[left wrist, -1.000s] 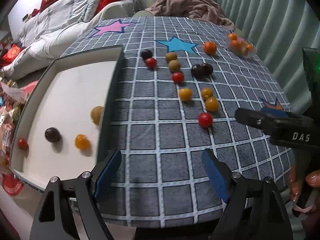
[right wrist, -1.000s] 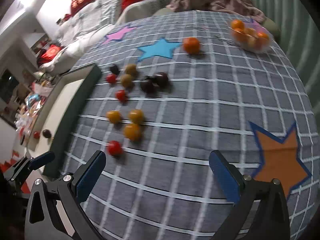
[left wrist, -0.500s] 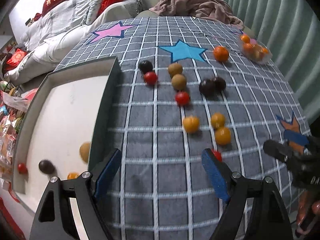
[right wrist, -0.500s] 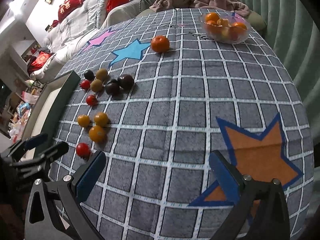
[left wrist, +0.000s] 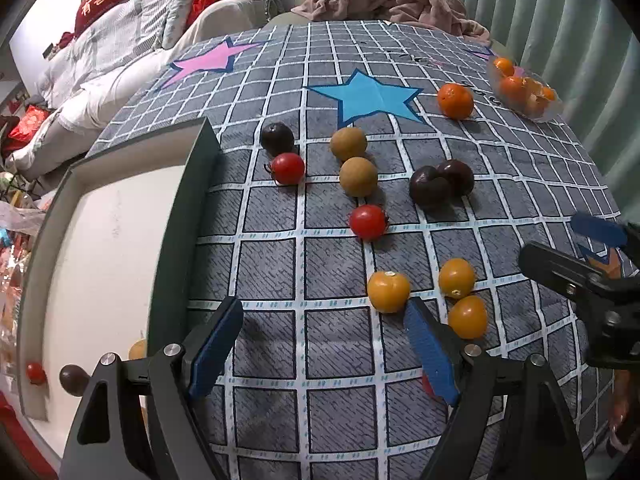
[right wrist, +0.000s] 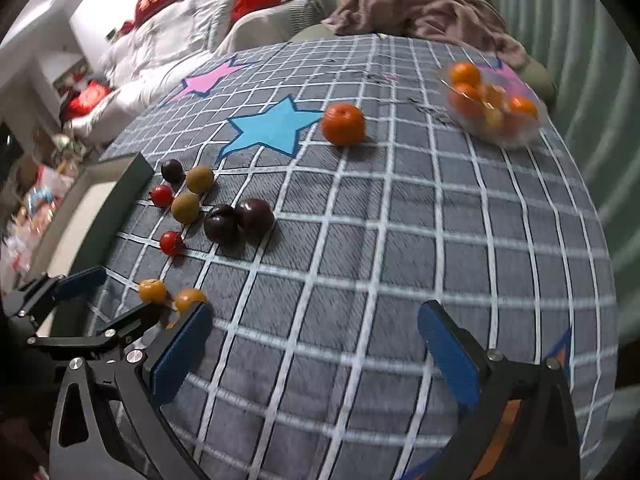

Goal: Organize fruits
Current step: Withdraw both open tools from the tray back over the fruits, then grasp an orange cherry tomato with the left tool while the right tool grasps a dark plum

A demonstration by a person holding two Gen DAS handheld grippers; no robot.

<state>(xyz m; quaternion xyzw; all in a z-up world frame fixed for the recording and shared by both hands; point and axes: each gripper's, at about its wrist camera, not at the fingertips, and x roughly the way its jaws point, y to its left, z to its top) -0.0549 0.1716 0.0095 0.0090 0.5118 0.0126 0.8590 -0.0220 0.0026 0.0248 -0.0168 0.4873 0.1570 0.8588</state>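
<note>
Left gripper hovered low over the checked tablecloth, blue pads spread wide, nothing between them but bare cloth. Right gripper likewise stood with fingers well apart and empty, over open cloth nearer the orange star print.

Loose fruit lay scattered on the cloth beside the tray. Nearest the left gripper's right pad were three yellow-orange cherry tomatoes: one just ahead of the pad tip, two more and just to its right. A red fruit showed only as a sliver behind that same pad. Further out sat a red cherry tomato, a second red one near the tray wall, two tan round fruits and close together, a dark cherry near the tray corner, and two dark plums touching each other. A tangerine rested alone past the blue star, with a clear bowl of orange fruit near the far edge.

Inside the tray, at its near end: a small red fruit, a dark one, and a yellowish one against the wall, partly hidden.

The right wrist view was motion-blurred.
</note>
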